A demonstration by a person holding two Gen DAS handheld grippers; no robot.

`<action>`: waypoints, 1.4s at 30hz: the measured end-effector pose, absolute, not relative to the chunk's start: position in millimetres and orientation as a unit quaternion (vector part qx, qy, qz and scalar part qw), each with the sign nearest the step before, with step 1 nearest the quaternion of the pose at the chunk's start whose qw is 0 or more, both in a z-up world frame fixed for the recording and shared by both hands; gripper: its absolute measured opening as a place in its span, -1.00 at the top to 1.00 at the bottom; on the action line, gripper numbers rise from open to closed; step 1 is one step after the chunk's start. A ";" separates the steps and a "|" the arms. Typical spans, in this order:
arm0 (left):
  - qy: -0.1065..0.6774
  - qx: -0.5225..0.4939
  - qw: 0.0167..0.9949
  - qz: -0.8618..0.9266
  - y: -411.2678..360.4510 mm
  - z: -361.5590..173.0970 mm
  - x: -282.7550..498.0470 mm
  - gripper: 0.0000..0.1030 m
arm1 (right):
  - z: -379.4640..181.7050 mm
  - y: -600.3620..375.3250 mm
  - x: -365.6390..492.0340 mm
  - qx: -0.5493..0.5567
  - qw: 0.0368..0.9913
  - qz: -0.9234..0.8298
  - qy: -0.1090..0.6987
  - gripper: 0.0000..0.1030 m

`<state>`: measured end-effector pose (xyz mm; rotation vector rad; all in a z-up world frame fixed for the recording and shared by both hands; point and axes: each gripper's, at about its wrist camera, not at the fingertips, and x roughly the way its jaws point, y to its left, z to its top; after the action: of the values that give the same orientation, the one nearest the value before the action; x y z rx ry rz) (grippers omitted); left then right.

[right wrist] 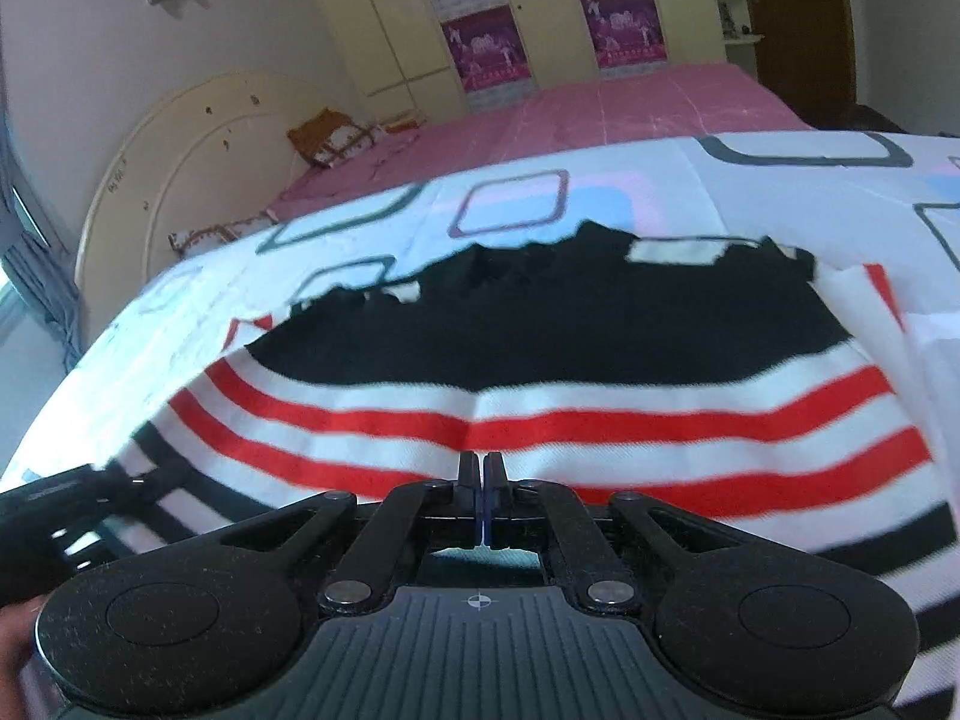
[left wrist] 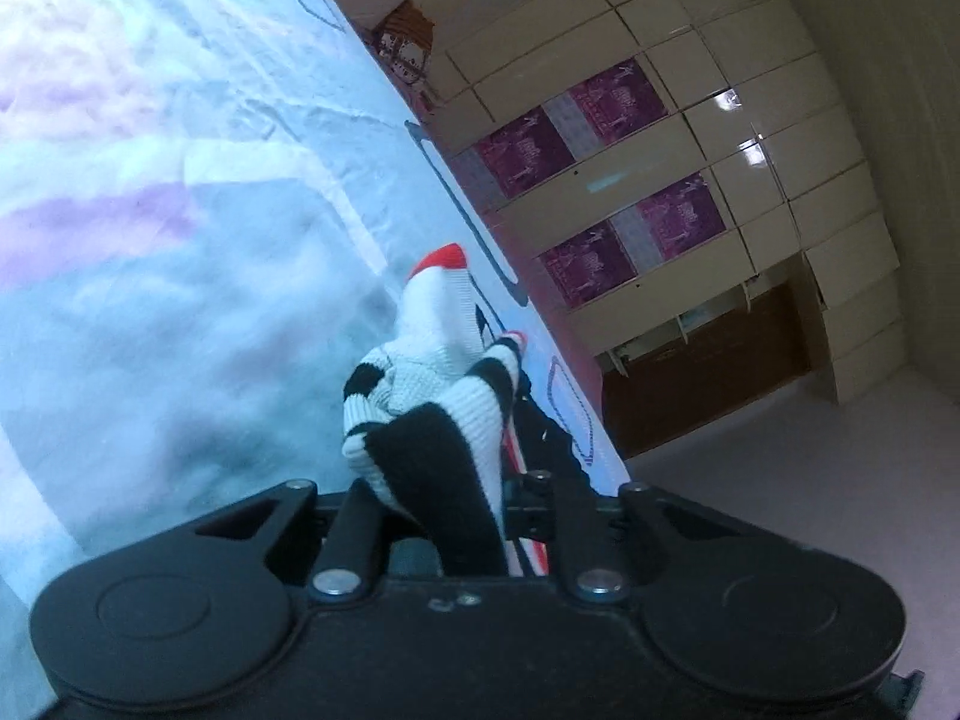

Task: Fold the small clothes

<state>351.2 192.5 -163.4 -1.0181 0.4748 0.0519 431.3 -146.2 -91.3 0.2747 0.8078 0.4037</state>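
Note:
A small knit garment [right wrist: 540, 360], white with red and black stripes and a black panel, lies spread on the patterned bed sheet [right wrist: 540, 192]. My right gripper [right wrist: 483, 468] is shut on its near striped edge. My left gripper [left wrist: 456, 516] is shut on a bunched corner of the same garment [left wrist: 444, 360], which stands up between the fingers and hides the fingertips. The left gripper also shows at the lower left of the right wrist view [right wrist: 66, 498], at the garment's left edge.
The white sheet with square outlines [left wrist: 180, 240] covers the bed over a pink cover [right wrist: 600, 114]. Small pillows [right wrist: 330, 135] lie by the round headboard [right wrist: 168, 150]. A cream wardrobe with purple posters [left wrist: 630, 180] and a brown door [right wrist: 792, 12] stand beyond the bed.

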 end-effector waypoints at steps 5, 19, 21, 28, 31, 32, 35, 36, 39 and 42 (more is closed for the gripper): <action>0.259 -0.491 0.831 0.038 199.2 -182.1 357.1 0.73 | -113.3 -134.1 440.4 0.101 0.882 0.192 0.418 1.00; 0.236 -0.332 0.910 -0.078 73.7 -67.8 393.3 0.73 | -100.4 -190.3 440.5 0.186 0.878 0.197 0.394 1.00; 0.246 -0.304 0.916 -0.093 41.1 -58.9 399.3 0.73 | -92.3 -221.5 434.9 0.206 0.884 0.184 0.378 1.00; 0.334 -0.213 0.906 -0.147 -87.0 -80.1 422.2 0.73 | -75.0 -339.3 416.6 0.266 0.890 0.130 0.347 1.00; 0.398 -0.156 0.890 -0.157 -134.4 -115.8 428.3 0.55 | -76.3 -374.4 411.0 0.295 0.880 0.128 0.350 1.00; 0.412 -0.125 0.890 -0.152 -147.1 -121.5 428.6 0.48 | -76.3 -382.0 409.0 0.302 0.876 0.127 0.354 1.00; 0.401 -0.100 0.892 -0.181 -155.7 -107.5 416.5 -0.07 | -69.1 -394.3 403.4 0.304 0.879 0.120 0.349 -0.24; 0.396 -0.115 0.890 -0.195 -148.6 -98.0 410.5 -0.10 | -65.8 -397.7 397.9 0.306 0.882 0.132 0.333 -0.33; 0.369 -0.142 0.898 -0.193 -114.7 -71.7 393.3 -0.06 | -62.0 -394.7 401.0 0.311 0.873 0.161 0.341 -0.33; 0.348 -0.132 0.917 -0.147 -79.3 -59.8 385.9 0.19 | -63.5 -385.0 405.4 0.312 0.861 0.187 0.355 -0.32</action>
<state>385.9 -79.3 -59.8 -0.2714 0.7152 -0.3026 405.4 -385.0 -63.5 0.6545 0.7453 0.3920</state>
